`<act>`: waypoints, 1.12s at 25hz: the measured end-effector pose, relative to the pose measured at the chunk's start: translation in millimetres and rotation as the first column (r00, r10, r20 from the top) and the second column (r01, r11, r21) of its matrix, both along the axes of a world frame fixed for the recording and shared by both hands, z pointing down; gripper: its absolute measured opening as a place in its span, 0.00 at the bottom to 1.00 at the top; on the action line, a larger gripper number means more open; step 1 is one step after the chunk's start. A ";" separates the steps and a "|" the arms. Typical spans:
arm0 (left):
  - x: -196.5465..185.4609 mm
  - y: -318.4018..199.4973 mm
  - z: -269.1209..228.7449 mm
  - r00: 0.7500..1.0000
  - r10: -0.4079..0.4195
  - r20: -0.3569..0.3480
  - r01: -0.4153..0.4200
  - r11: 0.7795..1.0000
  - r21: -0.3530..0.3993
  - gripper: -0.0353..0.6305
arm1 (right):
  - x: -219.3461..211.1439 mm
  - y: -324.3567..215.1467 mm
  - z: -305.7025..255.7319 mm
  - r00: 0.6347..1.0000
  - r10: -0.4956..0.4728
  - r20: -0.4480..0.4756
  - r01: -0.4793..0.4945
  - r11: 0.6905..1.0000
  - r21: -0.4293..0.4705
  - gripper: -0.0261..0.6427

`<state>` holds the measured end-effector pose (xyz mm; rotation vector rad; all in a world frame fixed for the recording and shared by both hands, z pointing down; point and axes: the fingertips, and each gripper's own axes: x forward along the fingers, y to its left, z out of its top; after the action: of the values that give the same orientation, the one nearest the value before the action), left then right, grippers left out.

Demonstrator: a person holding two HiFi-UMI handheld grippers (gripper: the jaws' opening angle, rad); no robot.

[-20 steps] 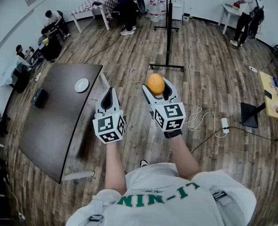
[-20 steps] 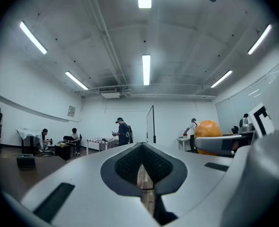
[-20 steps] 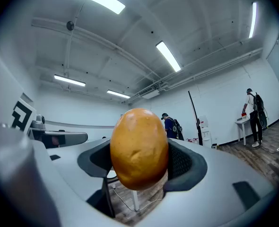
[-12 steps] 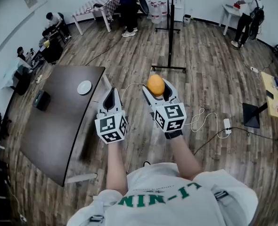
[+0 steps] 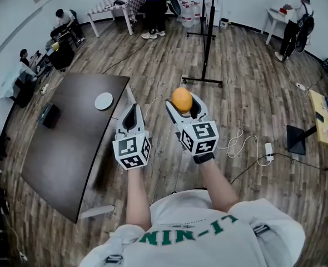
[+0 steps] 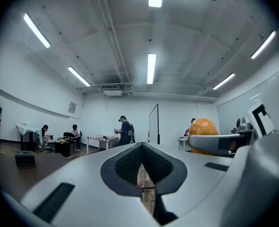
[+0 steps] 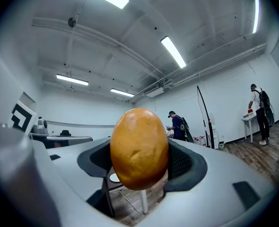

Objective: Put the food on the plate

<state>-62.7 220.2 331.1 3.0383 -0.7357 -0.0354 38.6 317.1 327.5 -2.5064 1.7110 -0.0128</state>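
An orange, egg-shaped piece of food [image 5: 182, 99] [image 7: 139, 148] is pinched between the two jaws of my right gripper [image 5: 183, 107] [image 7: 140, 164], held up in the air over the wooden floor. It also shows at the right of the left gripper view as an orange lump [image 6: 203, 128]. My left gripper [image 5: 130, 117] [image 6: 142, 171] is beside it on the left, jaws pressed together with nothing between them. A small white plate [image 5: 103, 100] lies on the dark table [image 5: 64, 149], left of and beyond the left gripper.
A black box [image 5: 47, 115] sits on the table's left side. A black stand on a base [image 5: 205, 49] rises ahead. White cables and a power strip [image 5: 265, 148] lie on the floor at right. Several people stand or sit along the far walls.
The view has shifted slightly: the table and plate sit a little further right and lower in the head view. Both grippers keep their pose, with the food still held.
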 end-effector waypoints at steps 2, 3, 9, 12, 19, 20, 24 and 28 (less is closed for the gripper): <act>-6.5 -16.2 3.4 1.000 -0.015 -0.010 0.014 1.000 -0.010 0.07 | -5.6 -15.0 1.2 1.000 -0.007 -0.003 0.007 1.000 0.003 0.52; -9.3 -24.8 5.2 1.000 -0.023 -0.013 0.022 1.000 -0.014 0.07 | -8.7 -23.0 2.5 1.000 -0.010 -0.007 0.010 1.000 0.001 0.52; -8.6 -73.8 18.9 0.999 -0.043 -0.009 0.043 0.999 -0.030 0.07 | -13.8 -79.1 20.3 0.998 -0.056 0.007 0.057 0.998 -0.033 0.52; 7.2 -97.3 26.2 0.999 -0.049 -0.001 0.049 0.998 -0.037 0.07 | 0.8 -105.2 29.1 0.997 -0.074 0.027 0.075 0.996 -0.037 0.52; 75.1 -168.9 39.2 0.997 -0.080 0.014 0.080 0.996 -0.036 0.07 | 67.7 -181.1 43.8 0.990 -0.135 0.049 0.137 0.990 -0.029 0.52; 89.4 -183.7 39.1 0.996 -0.086 0.016 0.087 0.996 -0.036 0.07 | 80.9 -196.9 43.3 0.988 -0.148 0.052 0.149 0.988 -0.027 0.52; 141.8 -241.5 27.4 0.992 -0.121 0.019 0.122 0.992 -0.033 0.07 | 130.5 -260.0 32.7 0.977 -0.201 0.063 0.203 0.979 -0.017 0.52; 189.1 -301.8 20.6 0.986 -0.166 0.031 0.167 0.986 -0.030 0.07 | 179.4 -324.2 21.7 0.965 -0.252 0.071 0.253 0.967 -0.001 0.52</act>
<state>126.4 -81.7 351.8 2.9442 -0.9802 0.0180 218.0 -7.1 349.1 -2.2464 1.9920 -0.1282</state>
